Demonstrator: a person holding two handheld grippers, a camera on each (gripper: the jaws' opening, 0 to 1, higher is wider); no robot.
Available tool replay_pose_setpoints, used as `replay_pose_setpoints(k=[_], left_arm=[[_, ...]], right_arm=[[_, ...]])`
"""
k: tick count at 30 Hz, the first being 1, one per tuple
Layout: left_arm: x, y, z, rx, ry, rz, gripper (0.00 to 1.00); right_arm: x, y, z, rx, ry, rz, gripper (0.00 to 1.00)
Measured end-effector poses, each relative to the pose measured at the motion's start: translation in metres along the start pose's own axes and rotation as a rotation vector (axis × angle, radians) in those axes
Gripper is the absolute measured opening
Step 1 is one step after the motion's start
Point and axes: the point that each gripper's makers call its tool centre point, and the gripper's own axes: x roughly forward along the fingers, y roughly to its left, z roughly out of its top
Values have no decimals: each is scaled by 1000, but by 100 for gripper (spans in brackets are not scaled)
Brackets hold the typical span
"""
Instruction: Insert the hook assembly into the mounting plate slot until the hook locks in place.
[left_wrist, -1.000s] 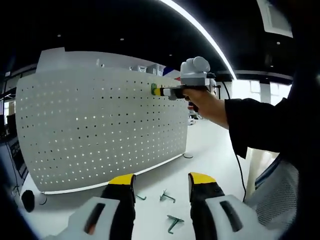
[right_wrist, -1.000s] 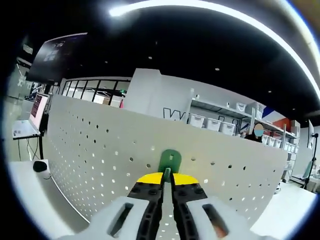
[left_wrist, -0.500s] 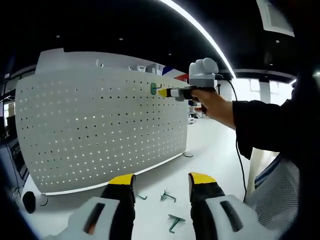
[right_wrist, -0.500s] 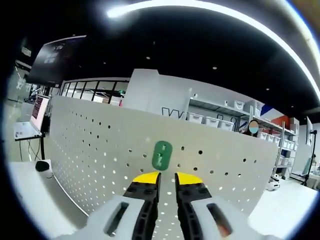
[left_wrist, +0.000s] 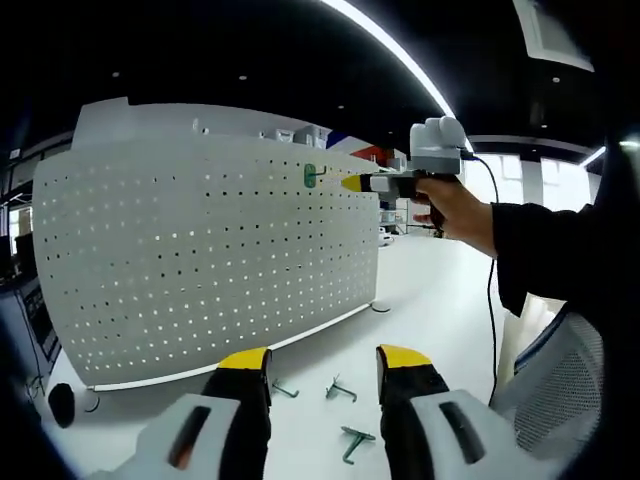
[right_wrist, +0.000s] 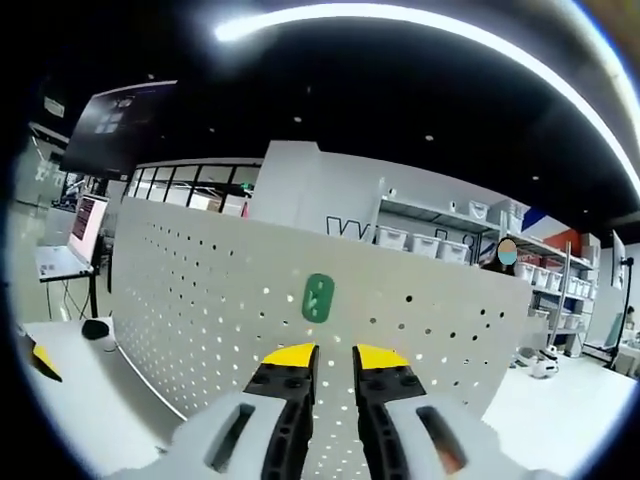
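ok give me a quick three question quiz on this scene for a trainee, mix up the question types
1. True or false: the green hook sits on the white pegboard, apart from the right gripper.
2. Multiple choice: what lies on the white table ahead of the left gripper? A) a screwdriver B) spare green hooks C) a roll of tape
3. Fill in: the right gripper's jaws stand ____.

Key
1. True: the hook is on the board with a gap between it and the jaw tips.
2. B: several small hooks lie at the foot of the board.
3. Open, holding nothing.
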Motion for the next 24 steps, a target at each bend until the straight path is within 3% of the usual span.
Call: replay_pose_setpoints(k=[24], left_arm=[[3,-10,-8,12,39,-35,43]], right_arm=[[-79,27,-18,-8,30,102,13]])
